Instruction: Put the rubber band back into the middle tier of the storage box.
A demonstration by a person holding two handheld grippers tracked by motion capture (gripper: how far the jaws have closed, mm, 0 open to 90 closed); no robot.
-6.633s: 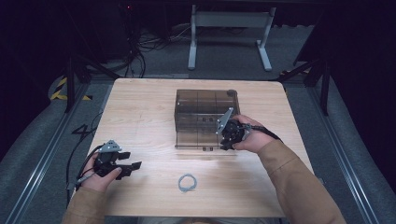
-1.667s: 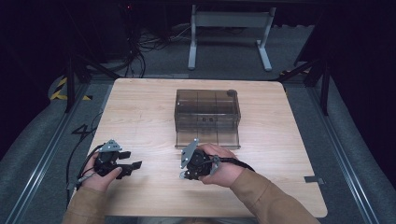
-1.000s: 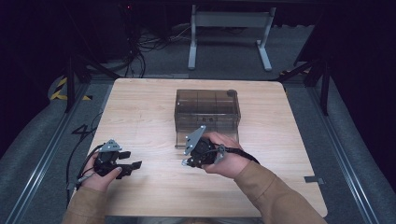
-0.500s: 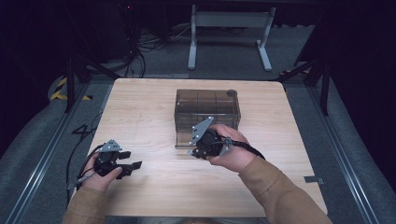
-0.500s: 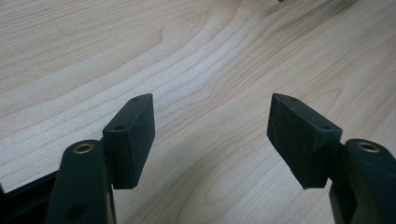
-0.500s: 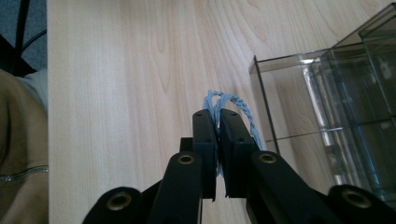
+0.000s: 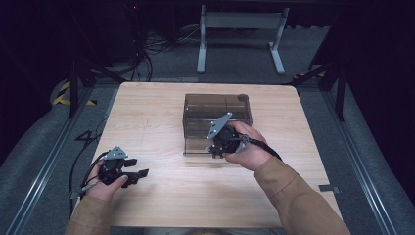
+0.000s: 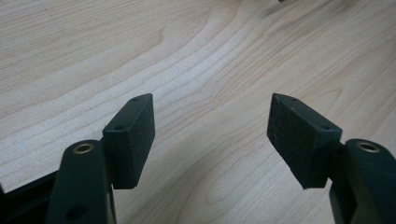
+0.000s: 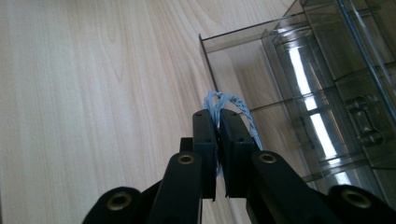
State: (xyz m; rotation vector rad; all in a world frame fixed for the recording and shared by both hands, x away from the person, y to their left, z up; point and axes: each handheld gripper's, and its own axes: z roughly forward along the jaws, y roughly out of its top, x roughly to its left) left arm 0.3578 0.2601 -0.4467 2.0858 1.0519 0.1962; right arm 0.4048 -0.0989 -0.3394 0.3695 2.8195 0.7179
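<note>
Blue braided loop (image 9: 227, 105) pinched in right tool (image 9: 217, 116) beside clear box (image 9: 327, 74).

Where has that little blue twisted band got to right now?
The blue band is pinched in the right claw, just in front of the clear plastic box at mid-table.

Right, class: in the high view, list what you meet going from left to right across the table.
Left gripper, fingers open over bare wood → right gripper, fingers shut on a light blue cord loop, at the near edge of the clear compartment box → bare right part of the wooden table.
</note>
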